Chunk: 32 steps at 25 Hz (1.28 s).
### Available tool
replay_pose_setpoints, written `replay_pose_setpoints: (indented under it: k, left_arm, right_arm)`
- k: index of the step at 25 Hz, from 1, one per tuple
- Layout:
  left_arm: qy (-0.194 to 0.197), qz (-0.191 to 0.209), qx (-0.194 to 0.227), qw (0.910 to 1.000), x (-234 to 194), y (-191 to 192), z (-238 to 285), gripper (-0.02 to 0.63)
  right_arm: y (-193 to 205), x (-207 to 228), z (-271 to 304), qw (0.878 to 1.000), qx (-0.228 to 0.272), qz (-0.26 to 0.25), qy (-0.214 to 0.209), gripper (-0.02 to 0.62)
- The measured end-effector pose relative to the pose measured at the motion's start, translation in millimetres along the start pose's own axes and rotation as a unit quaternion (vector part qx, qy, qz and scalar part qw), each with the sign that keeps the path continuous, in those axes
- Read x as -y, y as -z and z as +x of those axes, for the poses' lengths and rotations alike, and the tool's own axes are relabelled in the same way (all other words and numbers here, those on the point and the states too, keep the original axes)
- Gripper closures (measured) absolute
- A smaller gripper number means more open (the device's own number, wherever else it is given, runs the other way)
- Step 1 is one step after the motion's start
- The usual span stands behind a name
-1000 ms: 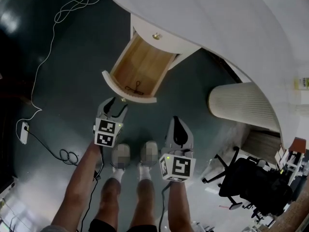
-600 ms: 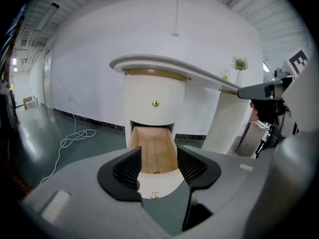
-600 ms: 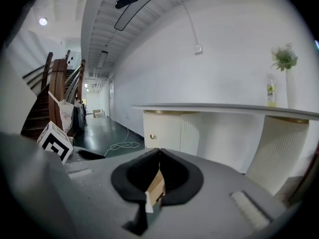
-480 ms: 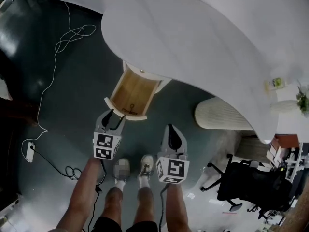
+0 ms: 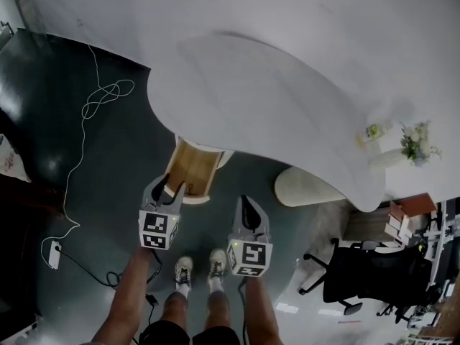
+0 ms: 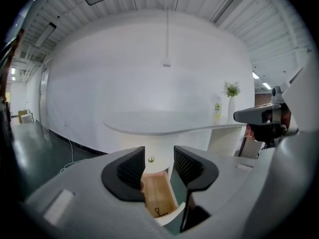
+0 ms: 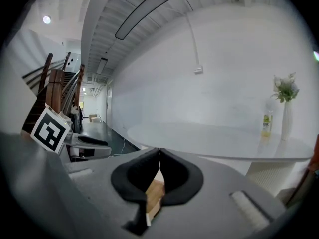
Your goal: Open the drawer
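Observation:
The wooden drawer point(image 5: 192, 167) stands pulled out from under the white curved table point(image 5: 287, 85); its light wood floor holds a small black wire clip point(image 6: 160, 213). A brass knob point(image 6: 151, 159) shows on the cabinet front above it. My left gripper point(image 5: 169, 186) hovers just in front of the drawer's front edge, well above it. Its jaws are closing with nothing between them; the drawer shows through the gap point(image 6: 159, 164). My right gripper point(image 5: 246, 203) hangs to the right of the drawer, shut and empty point(image 7: 159, 156).
A white cable point(image 5: 93, 99) loops over the dark floor to a power strip point(image 5: 54, 254) at left. A ribbed white pedestal point(image 5: 305, 189) stands right of the drawer, a black office chair point(image 5: 374, 272) beyond. A bottle point(image 5: 371, 130) and flower vase point(image 5: 413, 142) stand on the table's right end.
Both grippers and the head camera have risen, so the drawer and floor look smaller and farther. The left jaws have narrowed. The drawer stays pulled out.

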<state>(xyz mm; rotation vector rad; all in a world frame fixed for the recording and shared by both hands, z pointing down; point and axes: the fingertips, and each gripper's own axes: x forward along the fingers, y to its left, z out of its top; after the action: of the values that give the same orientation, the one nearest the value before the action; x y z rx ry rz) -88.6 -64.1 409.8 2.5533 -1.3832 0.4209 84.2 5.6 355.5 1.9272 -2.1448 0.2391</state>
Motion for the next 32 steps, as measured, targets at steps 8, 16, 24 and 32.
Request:
replay_pose_setpoints:
  k: [8, 16, 24, 32]
  left_arm:
    - [0.007, 0.012, 0.026, 0.9996, 8, -84, -37, 0.433]
    - [0.005, 0.026, 0.055, 0.9981, 17, -166, -76, 0.46]
    - [0.006, 0.047, 0.084, 0.9953, 32, -229, -108, 0.523]
    - [0.015, 0.051, 0.098, 0.9938, 48, -254, -138, 0.555]
  right_arm:
    - [-77, 8, -28, 1.0, 0.025, 0.005, 0.012, 0.589]
    - [-152, 14, -58, 0.998, 0.059, 0.012, 0.018, 0.589]
    - [-204, 30, -93, 0.996, 0.085, 0.017, 0.029, 0.589]
    - [-230, 32, -135, 0.994, 0.103, 0.003, 0.033, 0.589]
